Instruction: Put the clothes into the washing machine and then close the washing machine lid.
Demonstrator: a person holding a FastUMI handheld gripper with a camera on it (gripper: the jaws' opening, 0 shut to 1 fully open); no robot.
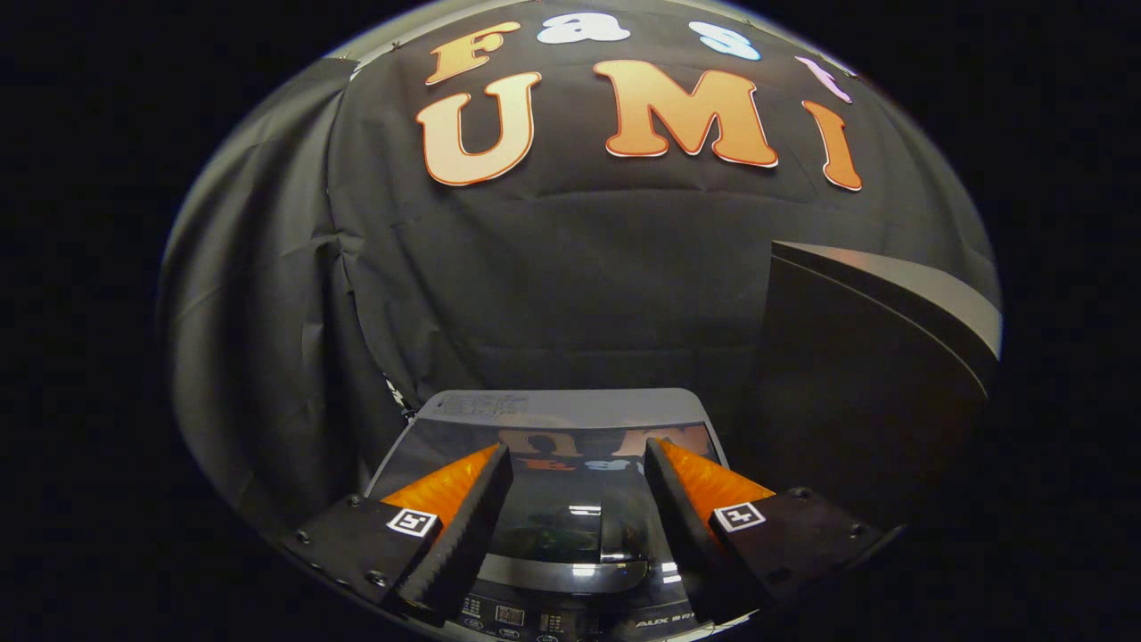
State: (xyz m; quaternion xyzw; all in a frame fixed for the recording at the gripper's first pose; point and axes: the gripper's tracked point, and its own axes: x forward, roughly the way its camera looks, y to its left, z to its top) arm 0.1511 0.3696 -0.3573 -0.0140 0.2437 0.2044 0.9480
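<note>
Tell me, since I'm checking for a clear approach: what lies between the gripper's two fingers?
In the gripper view, the open gripper hovers above the washing machine; between its fingers shows the shut glossy lid, with nothing held.

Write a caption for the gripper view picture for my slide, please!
Open gripper hovers above the washing machine, its glossy lid closed, black cloth wall behind.

Dim booth, strong fisheye bend.
Lit softly from above; small white glare spots on the glossy washing machine lid (570,522) between the spread fingers (463,526); sharp at centre, curved and darkening toward the rim, deep shadow on the right.
</note>
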